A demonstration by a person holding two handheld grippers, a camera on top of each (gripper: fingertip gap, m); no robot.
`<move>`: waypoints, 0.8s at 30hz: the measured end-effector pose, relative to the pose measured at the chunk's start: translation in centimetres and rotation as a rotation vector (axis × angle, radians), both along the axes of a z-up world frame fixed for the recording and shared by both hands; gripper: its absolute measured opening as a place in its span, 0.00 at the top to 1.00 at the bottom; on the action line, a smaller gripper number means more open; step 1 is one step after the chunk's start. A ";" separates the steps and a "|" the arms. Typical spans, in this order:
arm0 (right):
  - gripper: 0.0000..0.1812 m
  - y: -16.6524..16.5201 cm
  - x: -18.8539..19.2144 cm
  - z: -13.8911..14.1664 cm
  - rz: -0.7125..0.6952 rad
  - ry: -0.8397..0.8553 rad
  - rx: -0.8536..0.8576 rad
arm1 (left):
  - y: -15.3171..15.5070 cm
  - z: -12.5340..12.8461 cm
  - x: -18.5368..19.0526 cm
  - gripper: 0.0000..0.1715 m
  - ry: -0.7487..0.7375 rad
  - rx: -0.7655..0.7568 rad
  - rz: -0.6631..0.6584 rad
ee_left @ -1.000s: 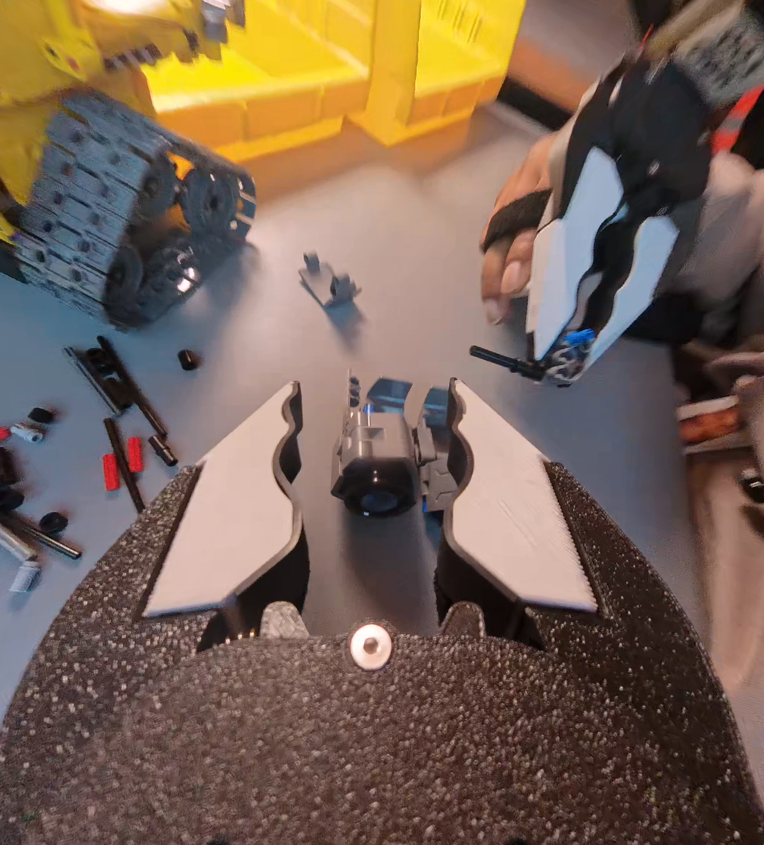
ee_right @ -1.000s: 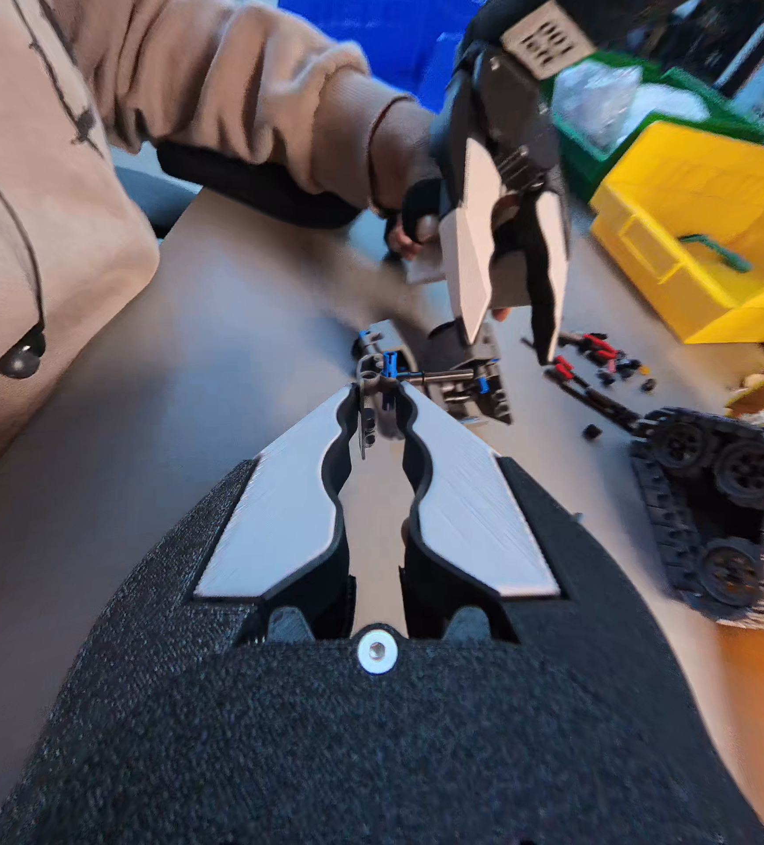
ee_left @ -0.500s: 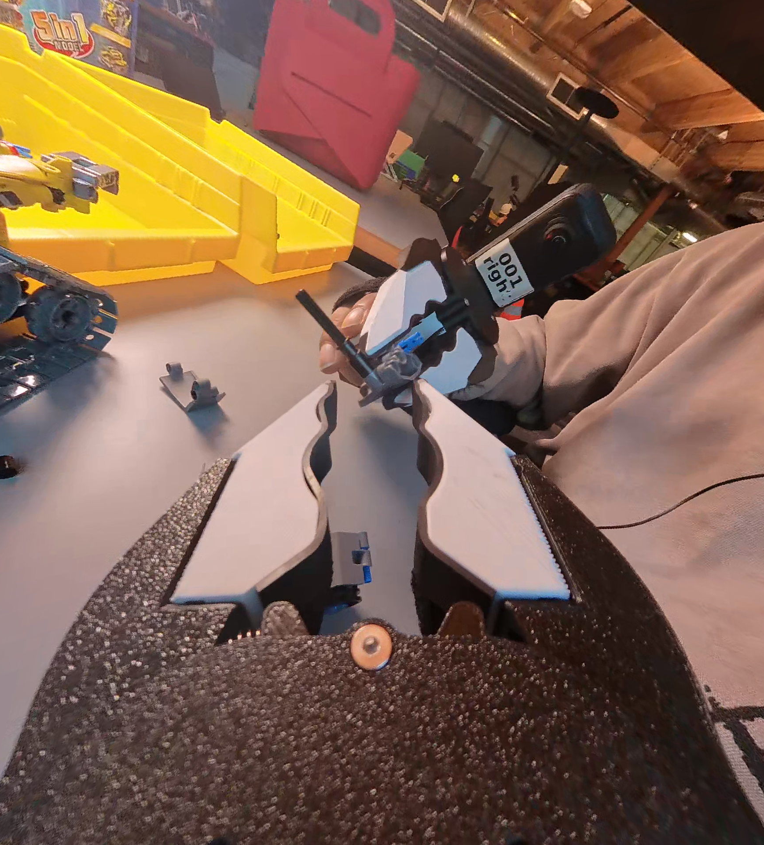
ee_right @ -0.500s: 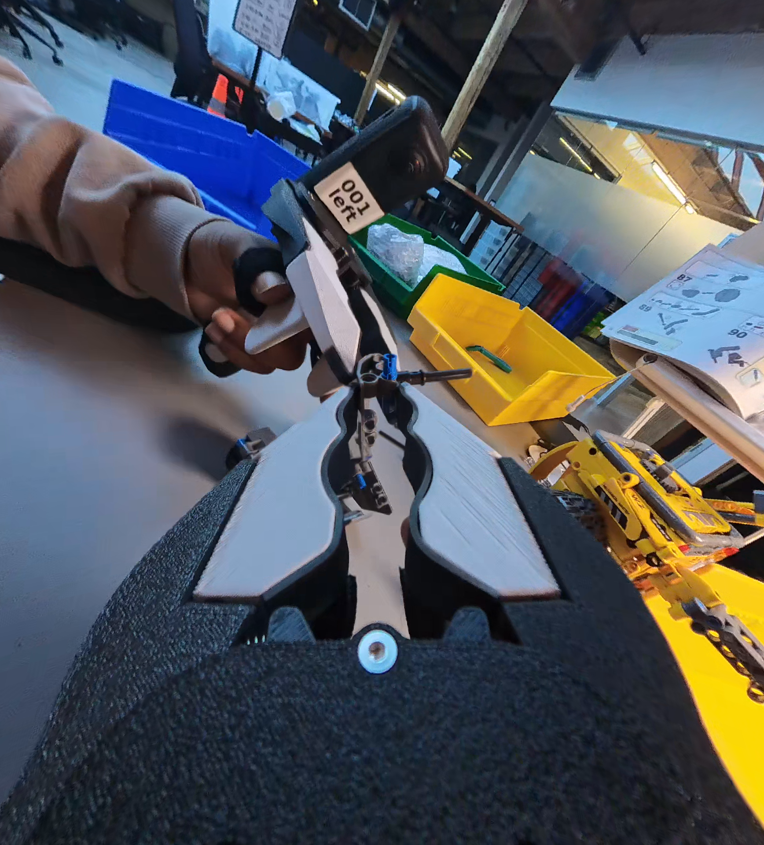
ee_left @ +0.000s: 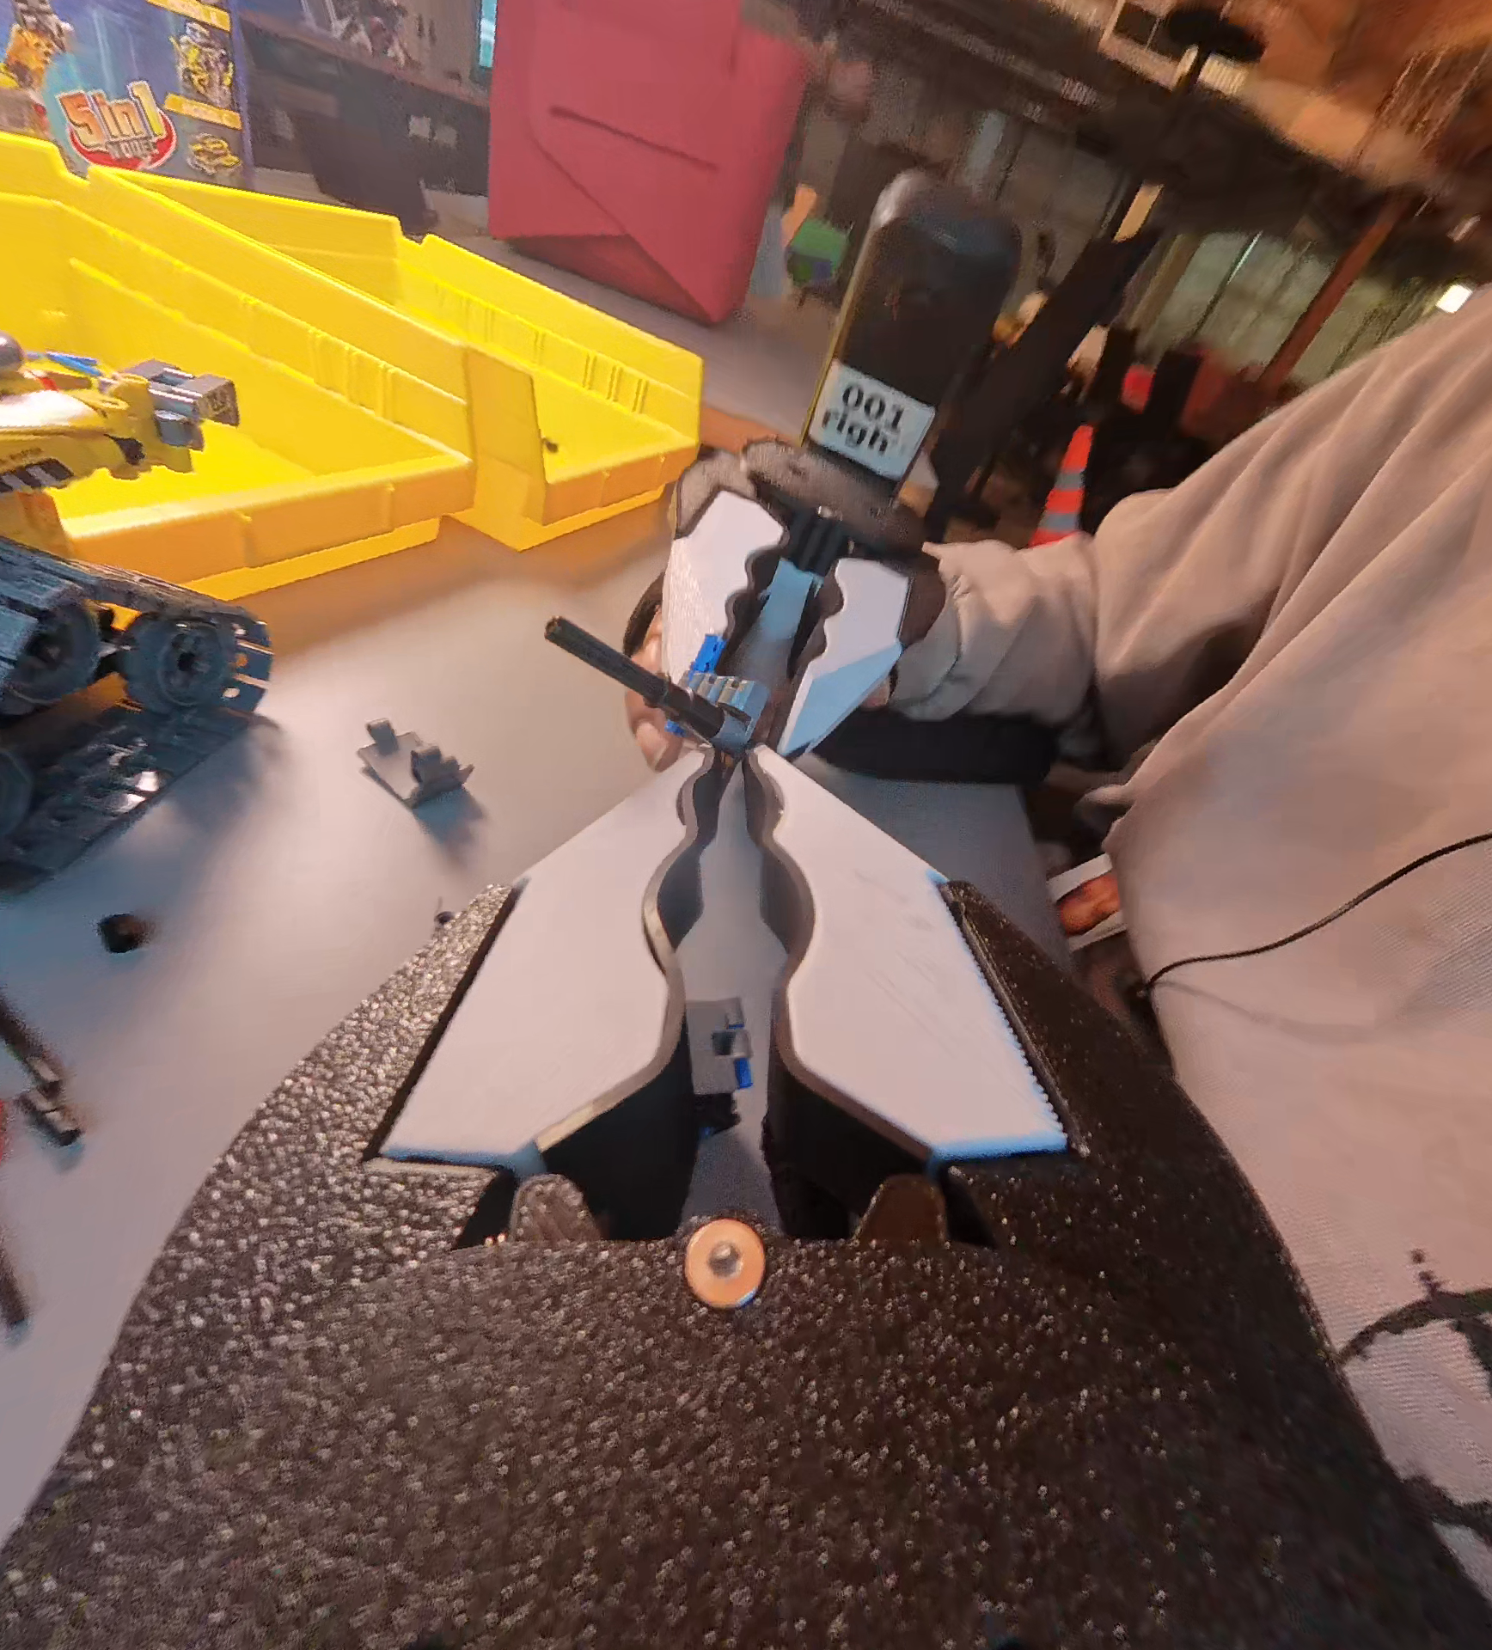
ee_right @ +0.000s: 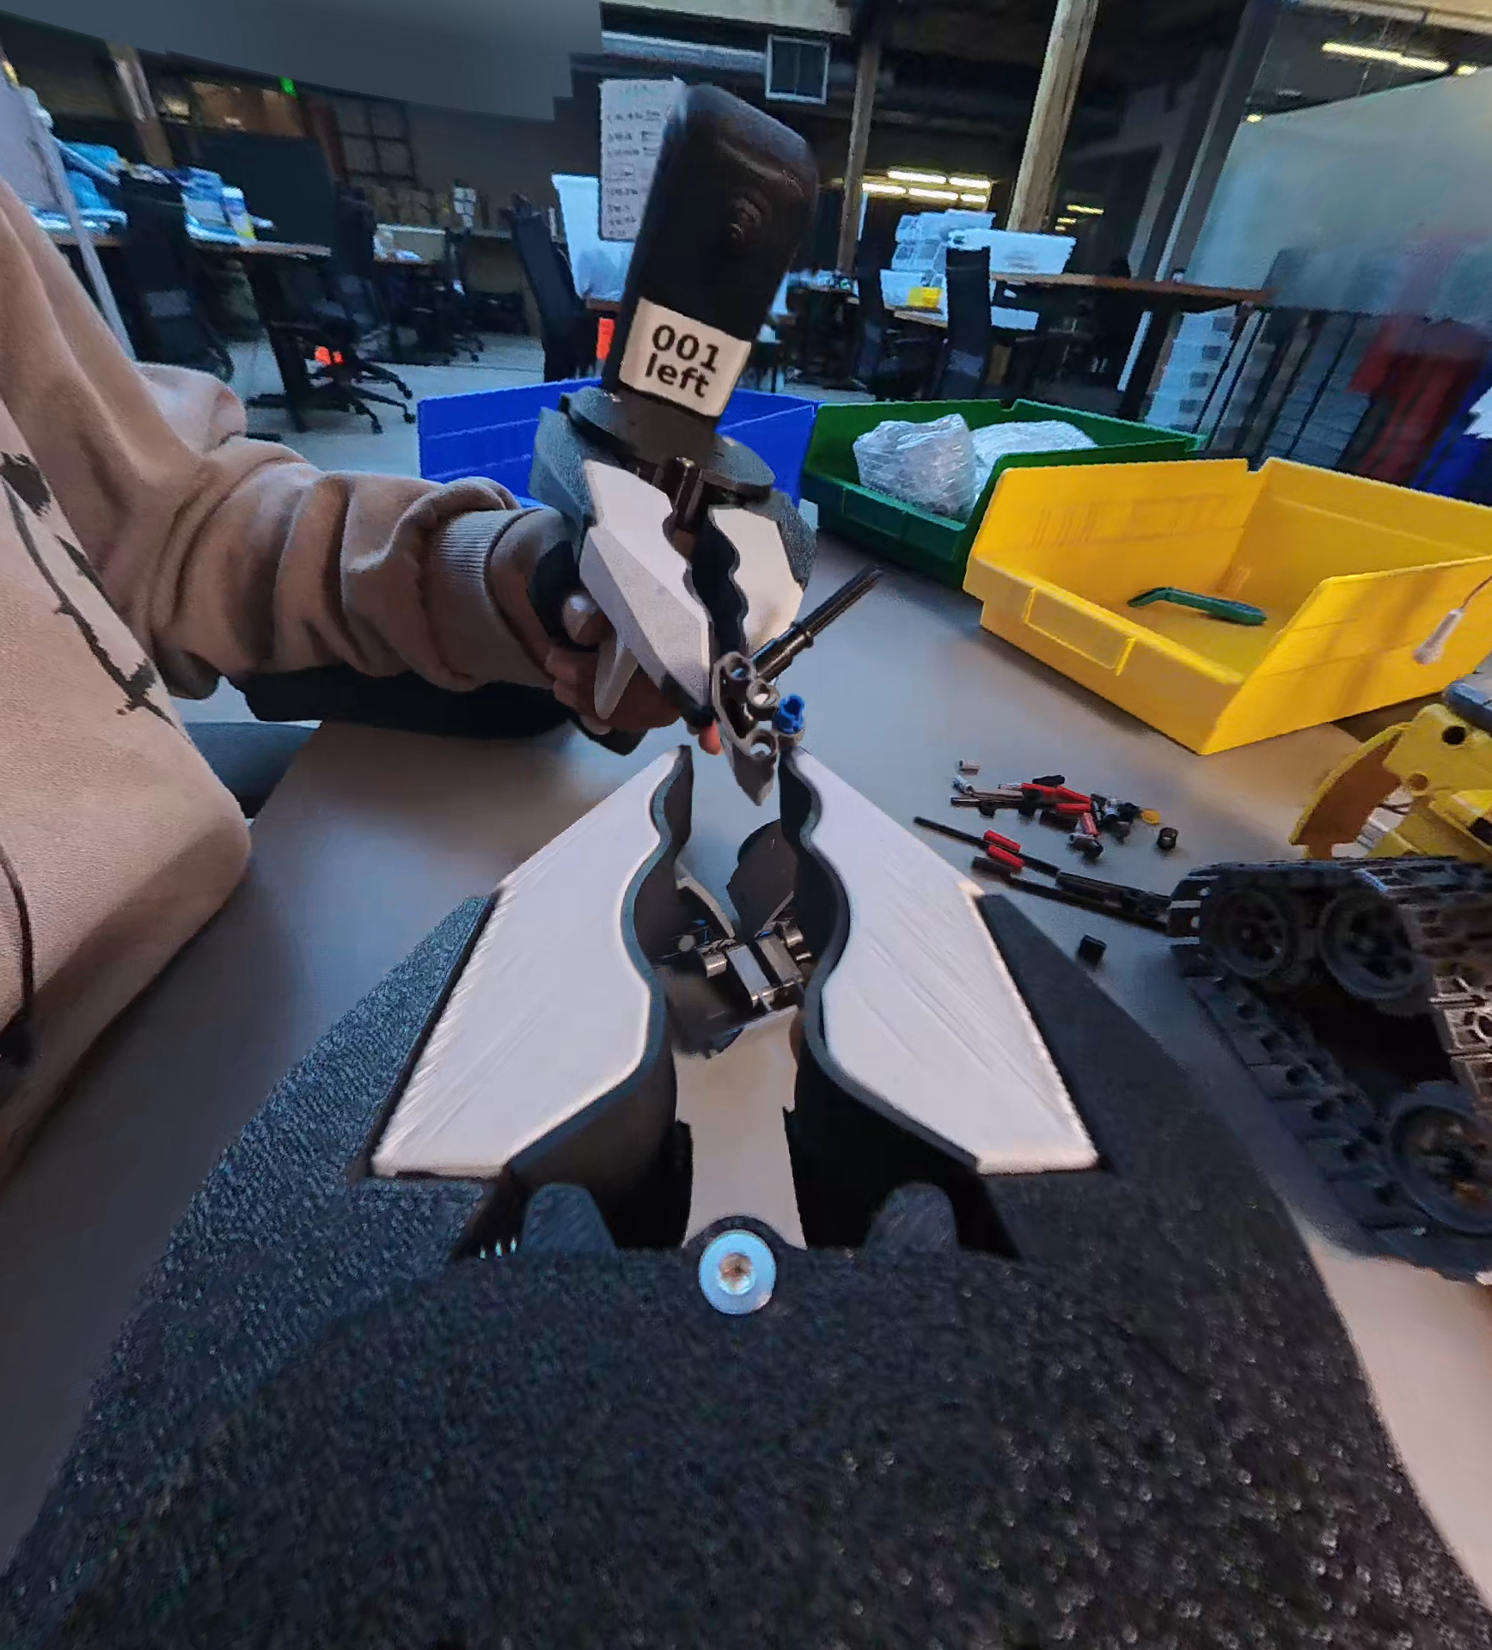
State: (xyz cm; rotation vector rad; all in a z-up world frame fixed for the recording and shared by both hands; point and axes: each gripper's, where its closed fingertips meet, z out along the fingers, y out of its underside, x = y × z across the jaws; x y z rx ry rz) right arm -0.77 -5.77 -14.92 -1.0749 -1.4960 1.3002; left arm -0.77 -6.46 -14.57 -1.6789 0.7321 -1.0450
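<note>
Grey table [ee_right: 421, 830]. Yellow tracked brick-built vehicle [ee_right: 1394, 964] sits on its right side, yellow bin [ee_right: 1242, 571] behind it. Both grippers are up over the table, tip to tip.

Left gripper [ee_left: 729, 766]: clenched, tips pinching the small grey beam-and-axle assembly [ee_left: 711, 701], black axle sticking out sideways.

Right gripper [ee_right: 738, 763]: released, fingers spread either side of the beam's lower end; can't tell if they touch it.

Grey motor block [ee_right: 751, 964] lies on the table below them. Grey bracket [ee_left: 412, 759] and loose red/black pins [ee_right: 1055, 808] lie near the vehicle.

Lettered sticker [ee_right: 680, 362] on left gripper [ee_right: 711, 701]; lettered box [ee_left: 135, 107].
</note>
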 end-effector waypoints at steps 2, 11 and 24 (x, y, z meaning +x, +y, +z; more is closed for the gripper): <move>0.89 0.2 0.3 0.0 0.015 -0.013 -0.032 | -0.2 -0.6 -0.1 0.98 0.121 0.086 0.023; 0.96 0.1 0.8 -1.0 0.042 -0.093 -0.048 | -0.7 -2.6 0.6 0.98 0.375 0.230 0.036; 0.98 0.4 0.3 1.4 -0.001 0.043 -0.143 | -0.3 -0.4 0.3 0.93 0.311 0.360 0.118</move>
